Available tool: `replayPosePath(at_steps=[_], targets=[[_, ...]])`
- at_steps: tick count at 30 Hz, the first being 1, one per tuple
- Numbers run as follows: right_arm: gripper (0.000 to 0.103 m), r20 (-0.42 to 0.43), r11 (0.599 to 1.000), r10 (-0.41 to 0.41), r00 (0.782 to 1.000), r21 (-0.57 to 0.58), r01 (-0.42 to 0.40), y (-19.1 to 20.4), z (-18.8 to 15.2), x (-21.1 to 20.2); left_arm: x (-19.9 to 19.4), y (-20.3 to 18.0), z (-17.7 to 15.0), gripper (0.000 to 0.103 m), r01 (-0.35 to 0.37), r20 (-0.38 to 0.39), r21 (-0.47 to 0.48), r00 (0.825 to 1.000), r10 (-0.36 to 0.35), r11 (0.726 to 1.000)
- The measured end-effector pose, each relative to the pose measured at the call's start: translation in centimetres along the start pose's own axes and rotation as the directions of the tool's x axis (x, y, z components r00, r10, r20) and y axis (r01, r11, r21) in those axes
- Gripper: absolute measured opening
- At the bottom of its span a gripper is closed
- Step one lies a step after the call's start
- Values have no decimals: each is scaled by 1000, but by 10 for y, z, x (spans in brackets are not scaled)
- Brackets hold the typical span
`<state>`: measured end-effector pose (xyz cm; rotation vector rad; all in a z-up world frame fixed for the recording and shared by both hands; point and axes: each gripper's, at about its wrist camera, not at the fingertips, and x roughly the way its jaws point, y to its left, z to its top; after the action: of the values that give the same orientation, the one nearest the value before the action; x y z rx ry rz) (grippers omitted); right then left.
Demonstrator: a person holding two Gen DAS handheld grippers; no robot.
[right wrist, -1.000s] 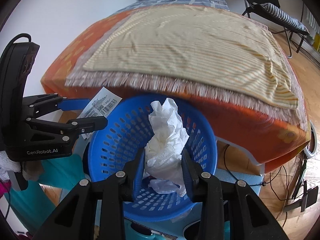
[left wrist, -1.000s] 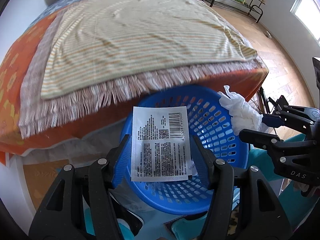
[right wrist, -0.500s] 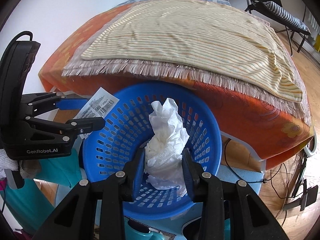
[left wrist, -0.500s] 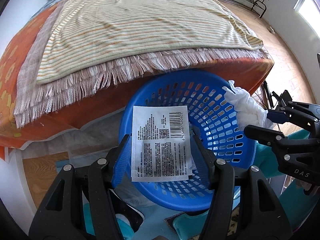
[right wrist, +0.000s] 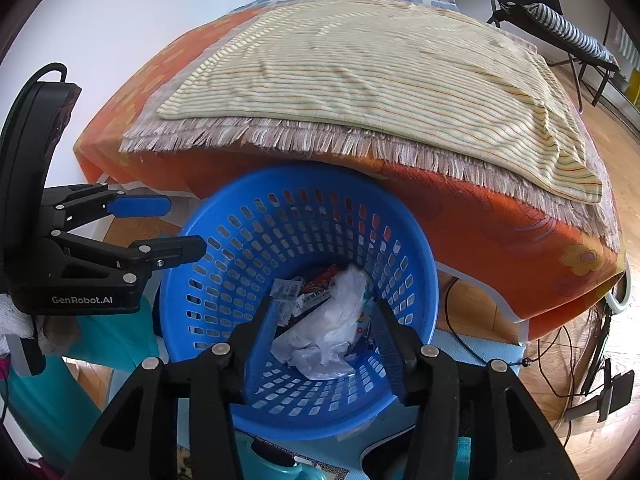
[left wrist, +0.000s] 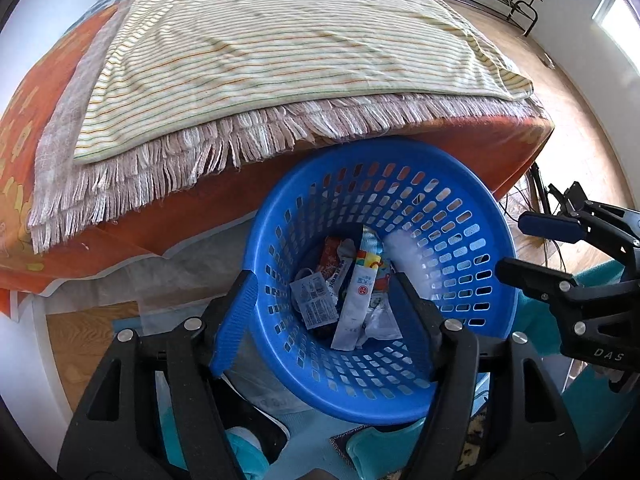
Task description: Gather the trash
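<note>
Blue basket (left wrist: 472,184): smooth perforated plastic, slight sheen. Inside: crumpled white tissue (right wrist: 332,320), paper or thin plastic, hard to tell; glossy printed wrappers (left wrist: 356,300). Striped blanket (left wrist: 280,40): soft woven cloth. Fringed rug (left wrist: 168,168): coarse threads. Floor (left wrist: 576,120): polished wood.

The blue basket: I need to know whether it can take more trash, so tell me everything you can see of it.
The blue basket is round, plastic by its look, with a smooth rolled rim and walls and floor pierced by rows of small slots. It stands upright on the floor against the orange-covered bed, below the fringed blanket. Only its bottom is filled: printed wrappers and crumpled white tissue. Both open grippers, left gripper and right gripper, hover above it, empty.
</note>
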<state>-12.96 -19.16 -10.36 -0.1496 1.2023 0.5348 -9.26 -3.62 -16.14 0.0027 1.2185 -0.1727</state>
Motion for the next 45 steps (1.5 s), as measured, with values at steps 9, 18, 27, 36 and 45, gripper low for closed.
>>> replayPosePath(at_steps=[9,18,27,36,45], targets=[[81,16,1000,-23,1000,6,23,0,1,-4,-3,6,1,70,-10,3,-16,1000,11,1000],[86,26,1000,-22,999,10,22,0,10,-13,-20,17,14,70,-16,47,-58,999,19,998],[88,119,999,-45,992,-16,47,-4,42,-43,-57,31,45,75,-24,160,-104,986,41,994],[88,190,999,-31,981,-14,34,-14,75,-66,-97,35,79,78,-46,278,-99,958,72,994],[88,284,1000,-20,959,2,21,-26,121,-91,-137,30,126,85,-49,390,-76,918,74,996]])
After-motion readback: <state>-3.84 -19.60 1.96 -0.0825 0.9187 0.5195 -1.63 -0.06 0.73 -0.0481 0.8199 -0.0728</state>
